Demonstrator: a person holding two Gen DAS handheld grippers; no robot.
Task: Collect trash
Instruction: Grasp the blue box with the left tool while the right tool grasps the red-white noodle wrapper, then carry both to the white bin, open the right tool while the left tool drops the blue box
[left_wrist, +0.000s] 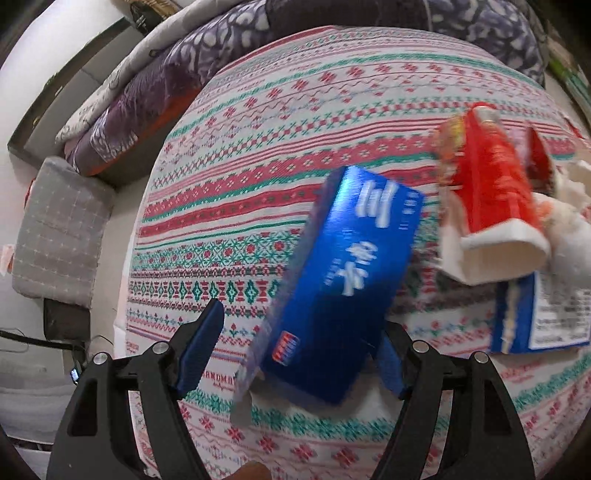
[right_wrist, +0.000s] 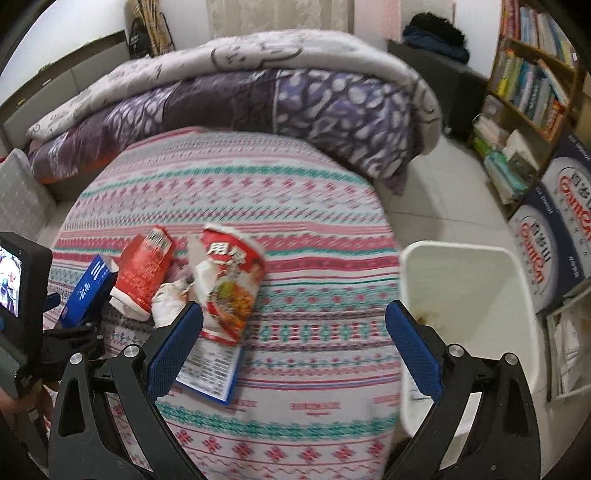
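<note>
A shiny blue carton (left_wrist: 332, 280) stands tilted on the patterned tablecloth (left_wrist: 258, 147), between the jaws of my left gripper (left_wrist: 299, 332). The left finger (left_wrist: 199, 350) is clear of the carton and the right one is half hidden behind it, so the gripper is open. To the right lie a red carton (left_wrist: 495, 184), crumpled white tissue (left_wrist: 569, 221) and a flat blue-and-white box (left_wrist: 535, 314). My right gripper (right_wrist: 295, 310) hangs open and empty over the table, beside a torn red noodle packet (right_wrist: 229, 280). A white bin (right_wrist: 472, 295) stands at the table's right edge.
A bed with a purple and grey quilt (right_wrist: 258, 92) runs behind the round table. A bookshelf (right_wrist: 528, 85) and printed boxes (right_wrist: 561, 229) line the right wall. A grey cushion (left_wrist: 59, 229) sits left of the table.
</note>
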